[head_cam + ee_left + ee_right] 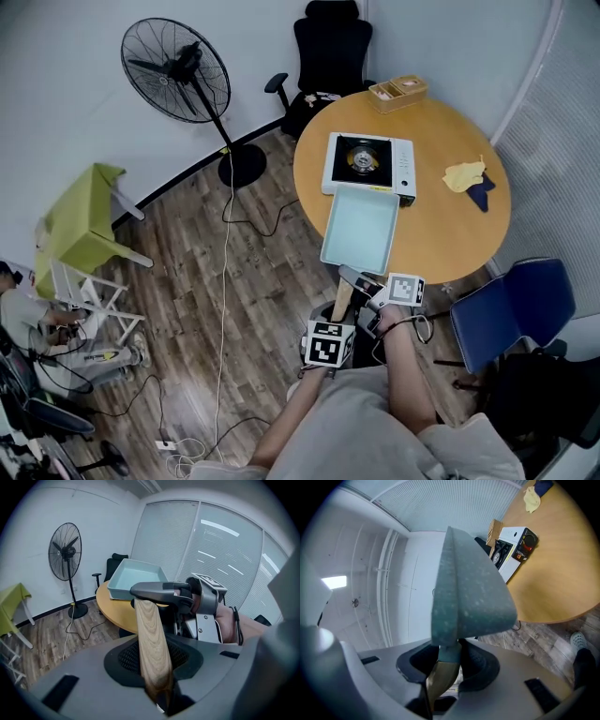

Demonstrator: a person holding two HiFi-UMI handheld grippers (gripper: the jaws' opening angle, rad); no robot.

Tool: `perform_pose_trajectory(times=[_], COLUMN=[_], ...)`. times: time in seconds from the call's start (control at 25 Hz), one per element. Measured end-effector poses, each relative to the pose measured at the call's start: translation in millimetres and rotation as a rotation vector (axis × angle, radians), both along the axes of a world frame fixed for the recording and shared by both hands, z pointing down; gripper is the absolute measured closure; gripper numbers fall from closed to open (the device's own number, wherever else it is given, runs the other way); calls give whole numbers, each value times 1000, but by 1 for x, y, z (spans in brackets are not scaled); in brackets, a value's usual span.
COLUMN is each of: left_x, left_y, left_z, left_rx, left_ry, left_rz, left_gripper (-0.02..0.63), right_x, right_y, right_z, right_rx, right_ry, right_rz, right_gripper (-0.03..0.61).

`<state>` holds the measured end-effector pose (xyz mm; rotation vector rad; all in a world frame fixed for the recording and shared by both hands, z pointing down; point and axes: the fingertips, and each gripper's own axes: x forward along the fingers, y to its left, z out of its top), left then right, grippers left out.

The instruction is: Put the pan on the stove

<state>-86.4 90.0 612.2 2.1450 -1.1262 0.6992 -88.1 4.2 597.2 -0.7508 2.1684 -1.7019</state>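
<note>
Both grippers are on the pan's handle. We hold the left gripper (336, 323) with its fingers clamped on the near end of the wooden handle (152, 648), which runs up and away between them. We hold the right gripper (377, 298) just beside it, with its fingers closed on the same handle farther along, where the wood meets the dark bracket (161, 591).

The pan (361, 228) is pale teal, square and empty. It sits level at the near edge of the round worktop (441, 239), with its near side sticking out past that edge. Its far side lies against the front of the stove (368, 164) in the head view, and we cannot tell whether it touches the stove or the worktop.

The white stove stands near the middle of the worktop, its burner bare. A yellow cloth (464, 174) lies to its right, and a fan (178, 70) stands on the floor, well apart.
</note>
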Motion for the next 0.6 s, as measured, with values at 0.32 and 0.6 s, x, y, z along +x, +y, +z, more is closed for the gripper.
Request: perform_pose_trajectory(times=[0.32, 0.6], left_x=[14, 31], left_y=[-74, -126], left_z=[5, 7], left_rx=[-20, -64], left_ry=[-10, -9], left_rz=[-14, -35], left_gripper=[505, 505], right_x=[12, 28], right_y=[-75, -129], right_z=[7, 11], right_rx=[-13, -38], right_ry=[-8, -14], right_rz=[-18, -25], right_gripper=[446, 445])
